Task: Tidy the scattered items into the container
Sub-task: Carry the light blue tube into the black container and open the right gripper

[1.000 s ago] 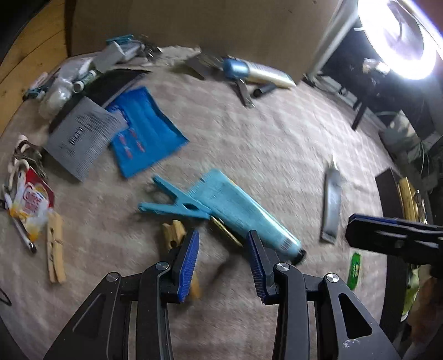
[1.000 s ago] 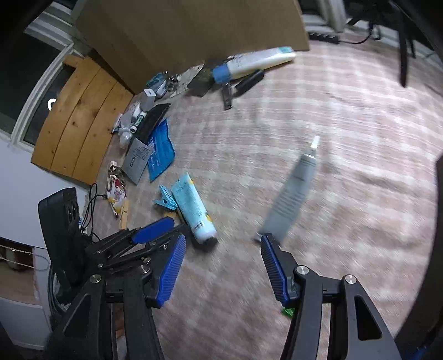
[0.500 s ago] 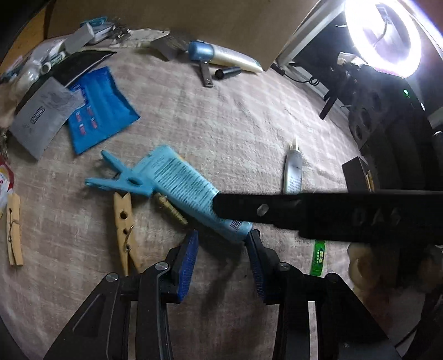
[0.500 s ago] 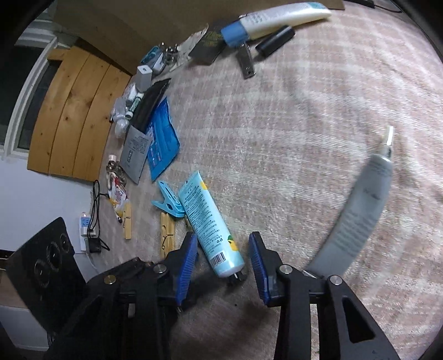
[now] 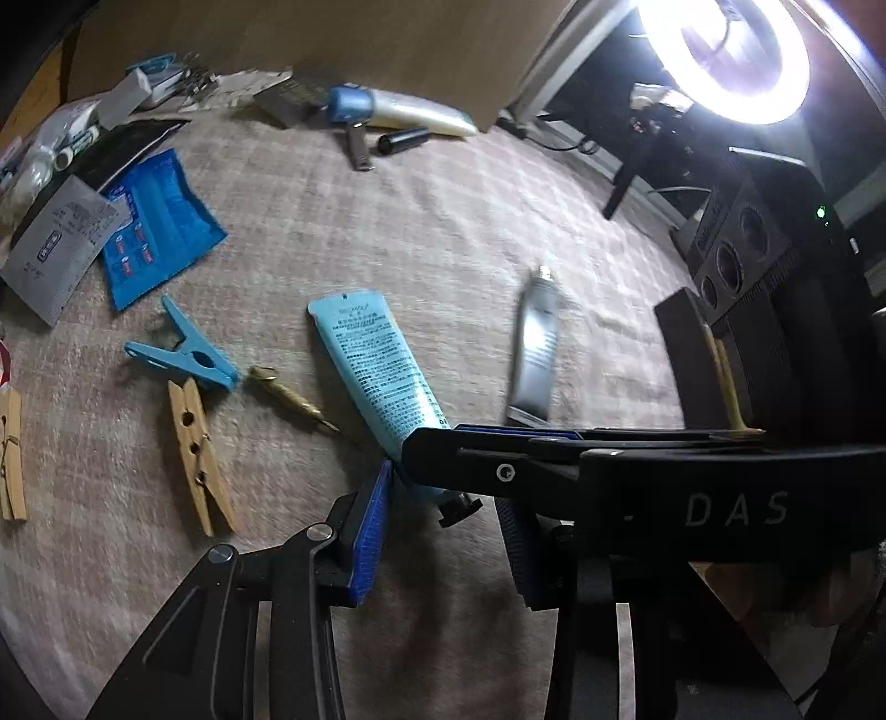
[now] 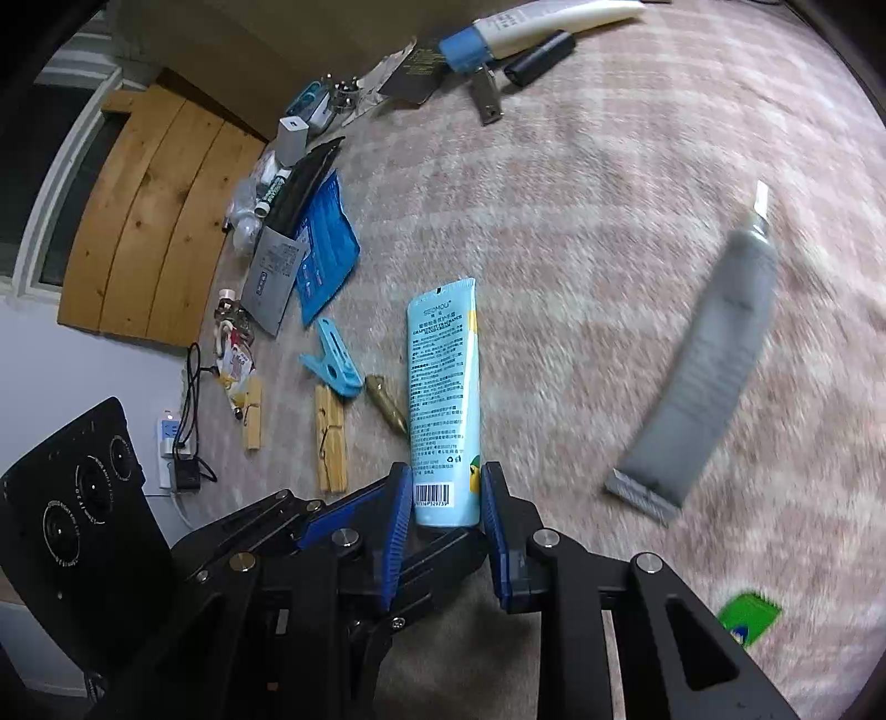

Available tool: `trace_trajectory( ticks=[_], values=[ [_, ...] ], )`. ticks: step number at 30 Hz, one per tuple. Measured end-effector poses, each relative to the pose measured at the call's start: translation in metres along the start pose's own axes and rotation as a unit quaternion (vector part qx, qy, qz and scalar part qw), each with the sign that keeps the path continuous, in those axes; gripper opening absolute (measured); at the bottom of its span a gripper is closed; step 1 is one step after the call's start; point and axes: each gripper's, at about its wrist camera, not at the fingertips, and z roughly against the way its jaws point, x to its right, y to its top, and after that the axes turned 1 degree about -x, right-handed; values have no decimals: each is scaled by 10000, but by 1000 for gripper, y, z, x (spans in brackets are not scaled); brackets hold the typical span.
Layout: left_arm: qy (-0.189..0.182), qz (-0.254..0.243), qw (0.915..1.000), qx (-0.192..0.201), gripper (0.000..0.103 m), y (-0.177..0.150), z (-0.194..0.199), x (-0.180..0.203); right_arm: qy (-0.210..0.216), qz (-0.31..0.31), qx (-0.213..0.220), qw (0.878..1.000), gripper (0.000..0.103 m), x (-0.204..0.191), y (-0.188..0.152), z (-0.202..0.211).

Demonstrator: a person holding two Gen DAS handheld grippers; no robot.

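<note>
A light-blue cream tube (image 6: 443, 399) lies on the carpet, cap end toward me. My right gripper (image 6: 446, 501) is shut on the tube's lower end; its pads touch both sides. In the left wrist view the same tube (image 5: 382, 371) runs under the right gripper's black finger (image 5: 554, 471), which crosses in front. My left gripper (image 5: 443, 531) is open just behind the tube's cap, holding nothing. A grey tube (image 6: 703, 382) lies to the right, also seen in the left wrist view (image 5: 537, 343).
A blue clothespin (image 6: 332, 360), wooden clothespins (image 6: 331, 443), a brass piece (image 6: 387, 410), blue and grey sachets (image 6: 324, 249), a white tube with blue cap (image 6: 526, 27) and small clutter lie on the carpet. A green packet (image 6: 747, 617) lies near right. A cardboard box (image 5: 288, 33) stands behind.
My right gripper moved in over the blue tube's cap end and closed on it. The tube swung away from the blue clothespin. My left gripper stayed open close behind.
</note>
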Motion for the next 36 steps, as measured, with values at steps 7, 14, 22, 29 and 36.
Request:
trace_trajectory(
  ticks=[7, 14, 22, 29, 36],
  values=[
    [-124, -383, 9991, 88, 40, -4, 12, 40, 95, -142, 455, 9988, 23, 8, -22, 39],
    [-429, -803, 9958, 45, 40, -12, 15, 91, 56, -404, 914, 9950, 23, 27, -52, 87],
    [-878, -1425, 9858, -159, 40, -30, 11, 165, -65, -804, 1474, 9858, 23, 60, -102, 149],
    [-1235, -1948, 9720, -442, 40, -53, 1, 227, -203, -1252, 1848, 9745, 23, 93, -149, 192],
    [-1484, -2305, 9589, -737, 40, -72, -14, 272, -370, -1687, 2117, 9620, 23, 122, -190, 222]
  ],
)
